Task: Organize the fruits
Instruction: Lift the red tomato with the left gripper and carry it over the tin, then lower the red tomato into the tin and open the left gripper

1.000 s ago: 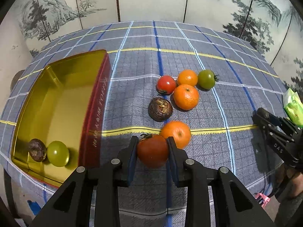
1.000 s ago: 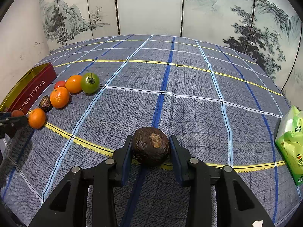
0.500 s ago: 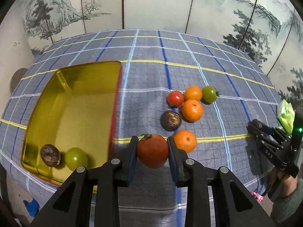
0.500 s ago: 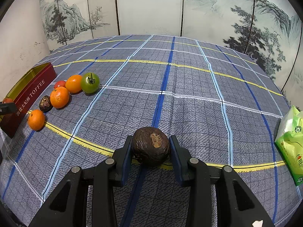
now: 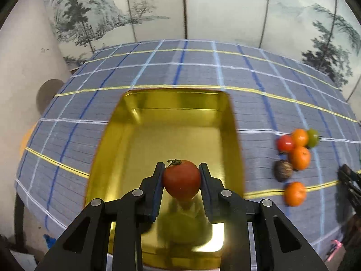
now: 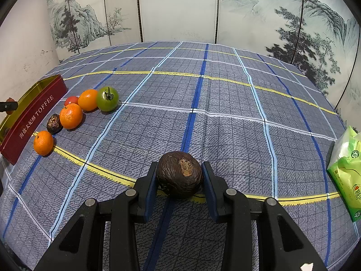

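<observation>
Left claw [image 5: 181, 178] grips red tomato [image 5: 181, 179] over tin [image 5: 232, 117] (seemingly); right claw [image 6: 179, 176] grips brown fruit [image 6: 179, 174]

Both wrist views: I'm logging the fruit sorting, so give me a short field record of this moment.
left gripper: shut on red tomato, held above the gold tin
right gripper: shut on brown fruit, over the checked cloth
loose fruit on cloth: three oranges, one small red tomato, one green tomato, one small brown fruit
other: green packet at the right edge
</observation>
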